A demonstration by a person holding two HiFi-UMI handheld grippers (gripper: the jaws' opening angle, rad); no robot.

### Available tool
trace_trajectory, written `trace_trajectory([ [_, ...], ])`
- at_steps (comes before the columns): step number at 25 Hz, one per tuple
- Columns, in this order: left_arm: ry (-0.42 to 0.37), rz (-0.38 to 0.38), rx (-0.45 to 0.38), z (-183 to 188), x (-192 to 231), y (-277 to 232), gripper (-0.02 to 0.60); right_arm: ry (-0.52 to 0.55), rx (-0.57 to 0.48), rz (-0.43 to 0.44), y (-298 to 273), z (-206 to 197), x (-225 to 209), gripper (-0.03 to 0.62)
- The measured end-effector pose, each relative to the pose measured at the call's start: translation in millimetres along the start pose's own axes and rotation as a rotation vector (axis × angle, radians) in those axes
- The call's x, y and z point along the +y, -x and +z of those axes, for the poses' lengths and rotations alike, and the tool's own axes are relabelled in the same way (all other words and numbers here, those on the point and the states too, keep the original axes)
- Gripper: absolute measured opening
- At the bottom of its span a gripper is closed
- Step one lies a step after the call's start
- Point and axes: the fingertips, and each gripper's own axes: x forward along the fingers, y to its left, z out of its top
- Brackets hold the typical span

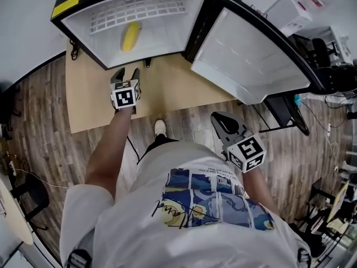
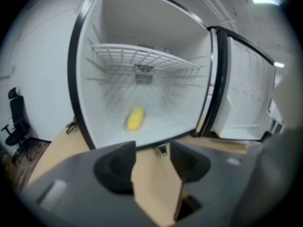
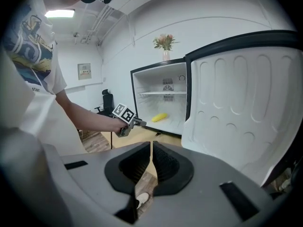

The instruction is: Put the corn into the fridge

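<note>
1. Left claw: released, jaws apart, nothing between them; only tan board visible through the gap in the left gripper view.
2. Position: just in front of the open fridge, pointed into the compartment, above the tan board on which the fridge stands.
3. Right claw: clenched, pads together except for a hairline slit, empty.
4. Position: well back from the fridge, close to the person's right side, near the swung-open door, over the wood-plank floor.
5. Corn: lying on the white bottom of the fridge compartment, below the wire shelf, roughly mid-floor, well apart from both claws.
6. Door: open wide to the right of the compartment, white moulded liner facing out.
7. Top of fridge, per right gripper view: vase of flowers.
8. Left of fridge, against the wall: black office chair.
9. Below the left forearm, on the floor at the board's edge: one white shoe.
</note>
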Motion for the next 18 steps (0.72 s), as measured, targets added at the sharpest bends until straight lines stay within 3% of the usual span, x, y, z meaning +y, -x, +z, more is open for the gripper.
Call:
trace_trajectory([
  [9,-0.006,-0.011,-0.016,-41,-78,102,0.121,-0.005,-0.03,0.069,65,-47,15,0.021],
  [18,-0.007,-0.104,-0.023,-82,-151,194,0.011,0.0,-0.043,0.141,101,-84,42,0.021],
])
